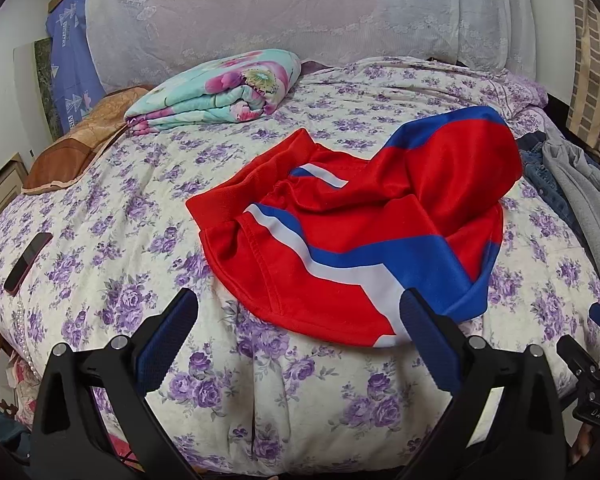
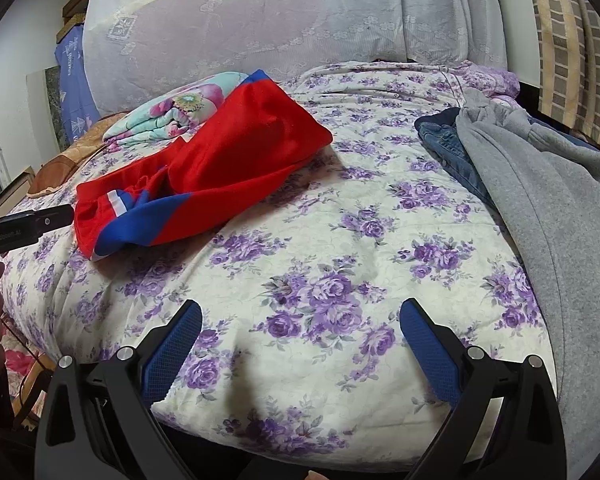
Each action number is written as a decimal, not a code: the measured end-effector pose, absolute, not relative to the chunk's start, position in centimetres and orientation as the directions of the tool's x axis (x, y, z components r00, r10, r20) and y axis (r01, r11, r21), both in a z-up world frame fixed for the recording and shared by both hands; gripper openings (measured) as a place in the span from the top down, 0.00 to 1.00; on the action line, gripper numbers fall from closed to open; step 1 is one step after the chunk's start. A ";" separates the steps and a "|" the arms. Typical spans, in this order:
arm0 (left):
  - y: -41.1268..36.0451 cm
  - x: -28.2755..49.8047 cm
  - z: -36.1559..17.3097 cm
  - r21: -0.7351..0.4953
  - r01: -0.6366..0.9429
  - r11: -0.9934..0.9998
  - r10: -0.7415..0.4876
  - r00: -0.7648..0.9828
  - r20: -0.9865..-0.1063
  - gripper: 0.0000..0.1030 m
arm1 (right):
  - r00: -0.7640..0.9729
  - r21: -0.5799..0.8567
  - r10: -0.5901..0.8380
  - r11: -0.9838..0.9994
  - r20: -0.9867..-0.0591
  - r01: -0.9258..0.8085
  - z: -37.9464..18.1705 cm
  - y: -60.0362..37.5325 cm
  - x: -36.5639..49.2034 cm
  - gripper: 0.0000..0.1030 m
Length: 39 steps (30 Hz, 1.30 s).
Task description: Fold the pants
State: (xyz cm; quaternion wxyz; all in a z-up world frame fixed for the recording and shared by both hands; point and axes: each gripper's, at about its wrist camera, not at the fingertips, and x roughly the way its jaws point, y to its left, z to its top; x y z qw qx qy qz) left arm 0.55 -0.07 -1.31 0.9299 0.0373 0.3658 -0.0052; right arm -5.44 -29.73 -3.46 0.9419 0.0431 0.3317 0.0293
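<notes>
Red pants (image 1: 352, 216) with blue and white stripes lie crumpled in a heap on the floral bed cover (image 1: 112, 240). In the left wrist view they lie just ahead of my left gripper (image 1: 298, 308), which is open and empty, its right finger near the pants' front edge. In the right wrist view the pants (image 2: 204, 176) lie far to the left. My right gripper (image 2: 300, 316) is open and empty above bare bed cover (image 2: 320, 240). The left gripper's body (image 2: 24, 224) shows at that view's left edge.
A folded floral quilt (image 1: 220, 92) and a brown pillow (image 1: 80, 144) lie at the back left. A phone (image 1: 28, 262) lies on the left. Jeans (image 2: 456, 148) and a grey garment (image 2: 548, 208) lie on the right. A lace-covered headboard (image 1: 300, 12) stands behind.
</notes>
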 end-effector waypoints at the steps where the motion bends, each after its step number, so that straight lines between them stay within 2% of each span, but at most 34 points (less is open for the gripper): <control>1: 0.0 0.6 -1.3 0.065 0.036 0.997 0.017 0.731 -0.682 0.04 | 0.778 0.101 0.084 0.995 -0.623 -0.027 -3.5 -29.7 -5.4 0.03; 39: 0.2 1.1 -1.9 0.050 0.031 0.998 0.012 0.720 -0.693 0.04 | 0.742 0.115 0.121 0.992 -0.659 -0.059 -4.1 -29.1 -4.4 0.03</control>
